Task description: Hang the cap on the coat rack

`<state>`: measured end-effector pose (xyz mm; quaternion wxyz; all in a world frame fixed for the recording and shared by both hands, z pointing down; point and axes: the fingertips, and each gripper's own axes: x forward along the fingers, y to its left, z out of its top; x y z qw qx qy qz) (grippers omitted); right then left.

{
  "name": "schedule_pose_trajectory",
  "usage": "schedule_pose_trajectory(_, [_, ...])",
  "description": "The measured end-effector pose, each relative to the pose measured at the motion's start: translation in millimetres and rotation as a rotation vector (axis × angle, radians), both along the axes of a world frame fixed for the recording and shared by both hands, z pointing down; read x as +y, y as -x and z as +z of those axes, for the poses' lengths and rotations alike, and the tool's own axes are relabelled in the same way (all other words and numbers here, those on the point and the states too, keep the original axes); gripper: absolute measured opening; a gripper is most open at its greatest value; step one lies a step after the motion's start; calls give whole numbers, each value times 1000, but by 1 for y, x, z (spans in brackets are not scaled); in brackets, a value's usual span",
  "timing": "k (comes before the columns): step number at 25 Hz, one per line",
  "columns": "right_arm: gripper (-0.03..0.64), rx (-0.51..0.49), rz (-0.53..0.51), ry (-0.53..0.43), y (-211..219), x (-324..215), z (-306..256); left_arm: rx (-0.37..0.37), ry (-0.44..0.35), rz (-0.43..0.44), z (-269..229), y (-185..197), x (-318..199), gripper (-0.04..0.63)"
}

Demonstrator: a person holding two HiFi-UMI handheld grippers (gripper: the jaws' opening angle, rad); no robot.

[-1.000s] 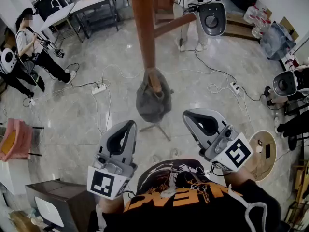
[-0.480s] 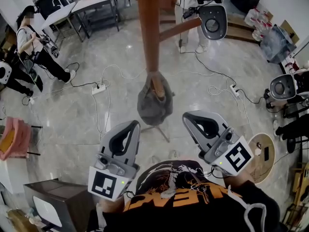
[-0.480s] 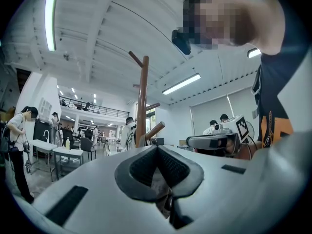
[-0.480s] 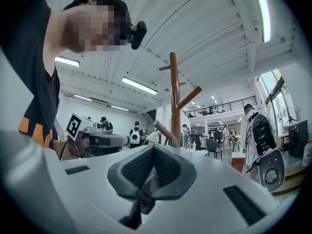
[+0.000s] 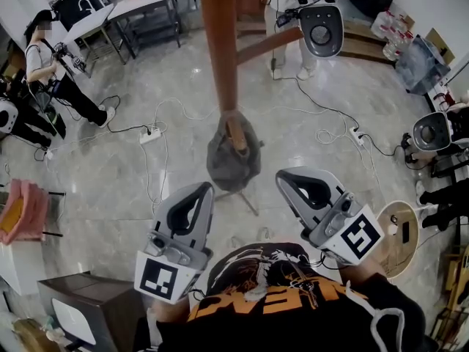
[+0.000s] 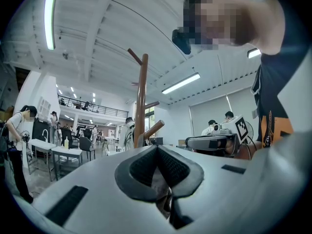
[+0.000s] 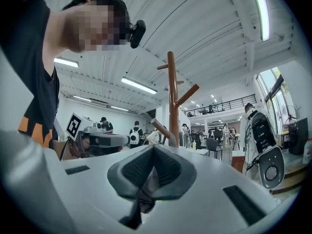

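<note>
the cap [image 5: 233, 160] hangs on a low peg [image 5: 236, 133] of the coat rack [image 5: 218, 42], at twelve o'clock from me. my left gripper [image 5: 199, 191] and right gripper [image 5: 284, 176] are clenched on nothing, apart from it. i judge the hanging done, with nothing left.

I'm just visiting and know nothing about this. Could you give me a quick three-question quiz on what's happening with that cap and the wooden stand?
1. True or false: the grey cap hangs on the coat rack.
2. The left gripper and right gripper are: A both open; B both shut and empty; C holding the cap.
3. How many grippers touch the cap?
Key: 1 true; 2 B; 3 none.
</note>
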<state>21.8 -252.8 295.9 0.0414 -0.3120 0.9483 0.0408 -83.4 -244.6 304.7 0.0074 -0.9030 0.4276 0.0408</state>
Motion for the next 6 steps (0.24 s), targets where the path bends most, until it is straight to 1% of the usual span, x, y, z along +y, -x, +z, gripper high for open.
schedule_pose_trajectory(6, [14,0,-3,0,4,-1,1,2,2,-2,1,4,-1,25])
